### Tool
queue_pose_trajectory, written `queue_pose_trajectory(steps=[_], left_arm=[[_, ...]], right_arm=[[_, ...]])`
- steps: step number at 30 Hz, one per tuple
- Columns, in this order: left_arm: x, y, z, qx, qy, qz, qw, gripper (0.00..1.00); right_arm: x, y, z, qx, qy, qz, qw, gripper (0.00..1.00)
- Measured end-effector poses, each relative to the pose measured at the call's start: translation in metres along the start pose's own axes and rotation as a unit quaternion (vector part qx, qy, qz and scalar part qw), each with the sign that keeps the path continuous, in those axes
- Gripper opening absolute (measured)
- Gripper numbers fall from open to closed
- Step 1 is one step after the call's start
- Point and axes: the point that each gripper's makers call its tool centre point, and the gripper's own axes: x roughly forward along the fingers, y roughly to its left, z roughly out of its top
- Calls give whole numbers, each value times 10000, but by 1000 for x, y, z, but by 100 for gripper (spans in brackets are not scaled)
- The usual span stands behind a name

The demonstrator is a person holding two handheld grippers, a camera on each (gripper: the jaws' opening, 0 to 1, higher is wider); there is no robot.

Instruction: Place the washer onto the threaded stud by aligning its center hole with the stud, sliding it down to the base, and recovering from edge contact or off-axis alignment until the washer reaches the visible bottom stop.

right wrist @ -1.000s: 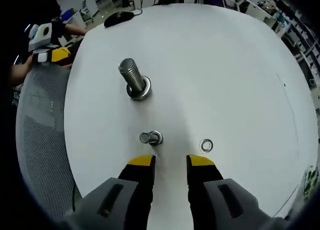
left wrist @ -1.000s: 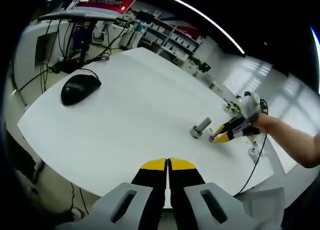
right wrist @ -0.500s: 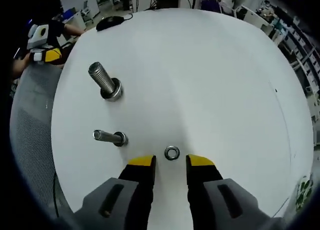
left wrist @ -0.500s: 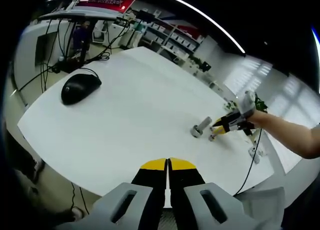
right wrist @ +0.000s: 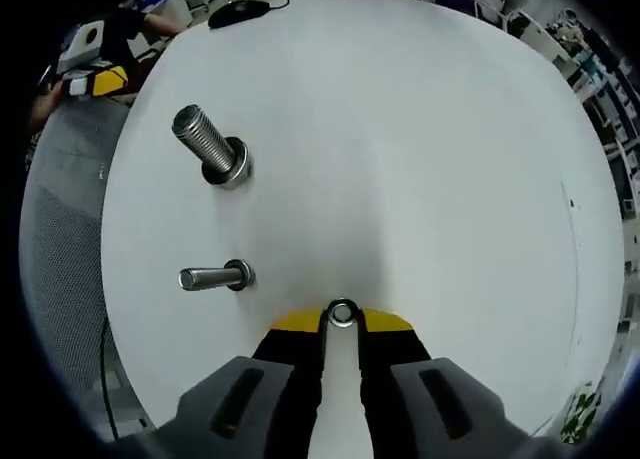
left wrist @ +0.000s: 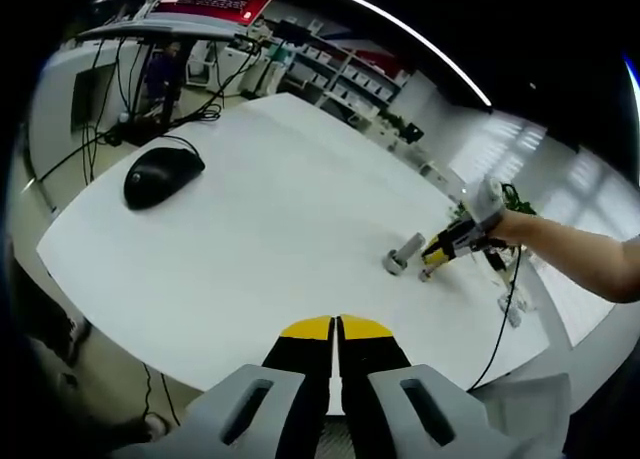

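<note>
The small steel washer (right wrist: 342, 314) lies on the white table (right wrist: 420, 159), pinched between the yellow tips of my right gripper (right wrist: 342, 322), which is shut on it. The threaded stud (right wrist: 205, 144) stands upright on its round base up and to the left of the washer. In the left gripper view the stud (left wrist: 405, 251) is at mid-right, with the right gripper (left wrist: 445, 249) just to its right, held by a person's arm. My left gripper (left wrist: 335, 325) is shut with nothing in it, back over the table's near edge.
A smaller bolt (right wrist: 215, 277) lies on its side between the stud and the washer. A black mouse (left wrist: 160, 174) rests at the table's left. A grey mesh chair (right wrist: 60, 239) stands beside the table. Cables and shelves sit beyond the far edge.
The right gripper's jaws have shut onto the washer, which lay just ahead of its open tips half a second ago. The left gripper has not moved.
</note>
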Motion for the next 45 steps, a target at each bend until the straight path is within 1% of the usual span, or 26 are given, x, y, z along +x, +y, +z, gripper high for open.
queue_pose_trajectory(steps=[3,7,10,12,13,14,15,16,18,19,21,22,25,28,32,33,37,42,45], left_arm=[[0,-1,0,3,-1,-6,10000,0],[0,0,0,-3,0,-4,10000,0],[0,-1,0,-1,6,-7,10000,0],[0,-1,0,-2,10,-7,10000,0],[0,-1,0,-3,12,-9,10000,0],[0,0,0,-6,13,-7,10000,0],[0,0,-1,-4,17,-9,10000,0],[0,0,0,-3,16,-9,10000,0],[0,0,0,-12,4,-5,10000,0],[0,0,0,-18,-1,-2,10000,0],[0,0,0,-11,8,-1,10000,0],[0,0,-1,-12,15,-2,10000,0],[0,-1,0,-13,10,-10,10000,0],[0,-1,0,-12,9,-8,10000,0],[0,-1,0,-12,10,-12,10000,0],[0,-1,0,-14,6,-13,10000,0],[0,-1,0,-22,4,-11,10000,0],[0,-1,0,-29,-4,-14,10000,0],[-1,-1,1,-35,-17,-15,10000,0]], right_arm=[[1,-2,-1,80,-56,-78,9999,14],[1,-4,-2,385,-301,-243,9985,14],[0,-5,-3,698,-574,-467,9948,14],[-1,-5,-3,863,-818,-625,9909,14],[-1,-6,-5,1094,-953,-677,9871,14],[-1,-7,-5,1206,-1039,-729,9846,14],[-2,-7,-5,1201,-1116,-785,9833,13],[-3,-4,-7,1165,-1111,-792,9838,13],[-4,-1,-9,1292,-1109,-830,9819,13],[-6,2,-7,1338,-1178,-828,9805,13],[-15,2,-4,1426,-1331,-981,9759,13],[-22,3,-3,1478,-1396,-1001,9740,13],[-35,10,3,1497,-1556,-983,9714,13],[-44,17,6,1429,-1591,-958,9722,13],[-55,32,12,1294,-1610,-721,9758,13],[-60,35,15,1249,-1631,-713,9761,13],[-69,46,23,1111,-1652,-511,9786,13],[-74,54,34,804,-1531,-371,9842,13],[-71,56,35,651,-1390,-301,9877,13]])
